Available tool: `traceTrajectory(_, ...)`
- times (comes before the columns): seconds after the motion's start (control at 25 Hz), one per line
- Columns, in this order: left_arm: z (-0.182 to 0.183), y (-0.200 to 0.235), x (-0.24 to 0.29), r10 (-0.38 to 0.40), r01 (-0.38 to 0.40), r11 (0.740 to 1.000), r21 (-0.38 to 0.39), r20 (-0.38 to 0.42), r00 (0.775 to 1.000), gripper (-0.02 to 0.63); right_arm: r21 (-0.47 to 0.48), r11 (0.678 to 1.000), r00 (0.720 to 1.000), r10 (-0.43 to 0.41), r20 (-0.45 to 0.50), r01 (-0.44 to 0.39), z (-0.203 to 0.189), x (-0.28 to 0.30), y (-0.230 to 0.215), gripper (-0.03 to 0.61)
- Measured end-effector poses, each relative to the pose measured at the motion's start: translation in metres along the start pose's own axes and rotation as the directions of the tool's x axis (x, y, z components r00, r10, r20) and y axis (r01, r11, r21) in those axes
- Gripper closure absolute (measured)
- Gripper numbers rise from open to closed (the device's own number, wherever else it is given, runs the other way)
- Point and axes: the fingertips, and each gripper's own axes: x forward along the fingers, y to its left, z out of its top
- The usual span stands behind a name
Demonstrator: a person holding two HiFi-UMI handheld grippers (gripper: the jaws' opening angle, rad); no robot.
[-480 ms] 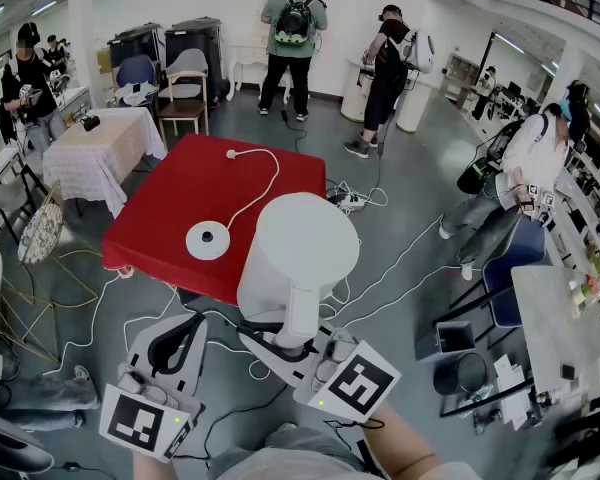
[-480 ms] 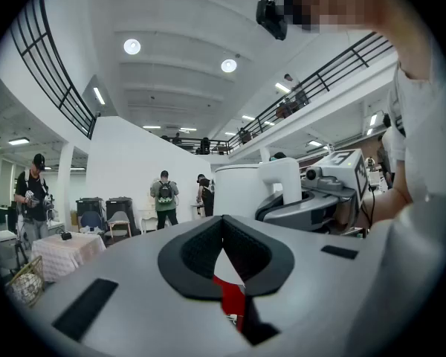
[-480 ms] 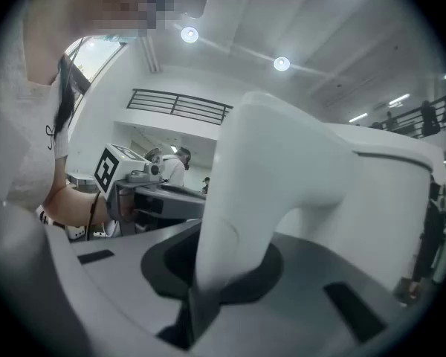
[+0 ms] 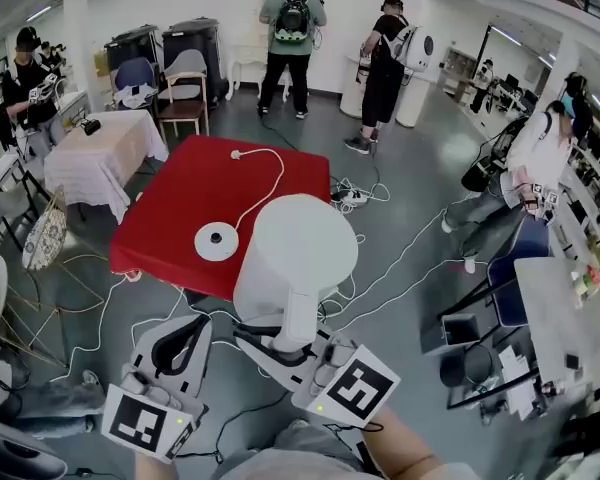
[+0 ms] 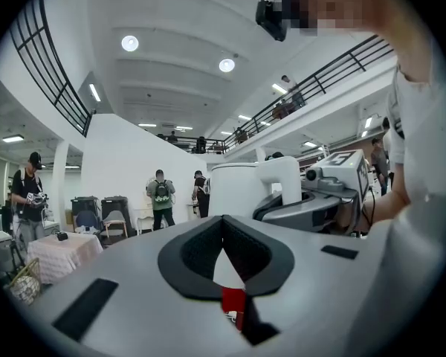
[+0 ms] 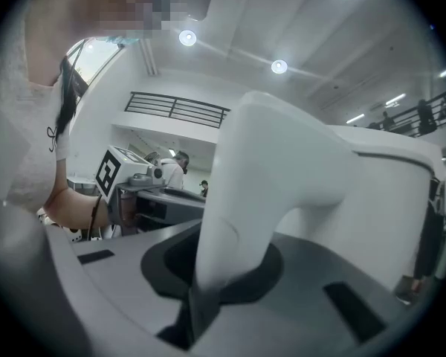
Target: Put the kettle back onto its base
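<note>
The white kettle [image 4: 295, 253] hangs in the air over the near right edge of the red table [image 4: 170, 203]. My right gripper [image 4: 285, 346] is shut on the kettle's handle [image 6: 230, 229], low on the grip. The round white base [image 4: 216, 241] lies on the red cloth, left of the kettle and beyond it. My left gripper [image 4: 173, 346] is held to the left of the right one, its jaws closed tip to tip with nothing in them. In the left gripper view the kettle [image 5: 238, 188] shows at the right.
The base's white cord [image 4: 267, 180] runs across the red table to a plug at the far edge. Cables and a power strip [image 4: 350, 200] lie on the floor around. A cloth-covered table [image 4: 100, 153] stands at the left, with chairs and several standing people beyond.
</note>
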Motion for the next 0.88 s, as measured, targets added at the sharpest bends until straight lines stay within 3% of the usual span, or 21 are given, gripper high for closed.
traceTrajectory(0.36, -0.006, 0.0, 0.006, 0.003, -0.003, 1.0, -0.02, 0.001, 1.0, 0.603, -0.003, 1.0, 1.0, 0.019, -0.007, -0.019, -0.004, 0.0, -0.005, 0.549)
traceTrajectory(0.88, -0.02, 0.026, 0.02, 0.119, -0.119, 0.992, -0.036, -0.005, 0.993, 0.603, -0.104, 0.983, 0.987, 0.148, -0.059, -0.153, -0.027, 0.022, -0.011, 0.549)
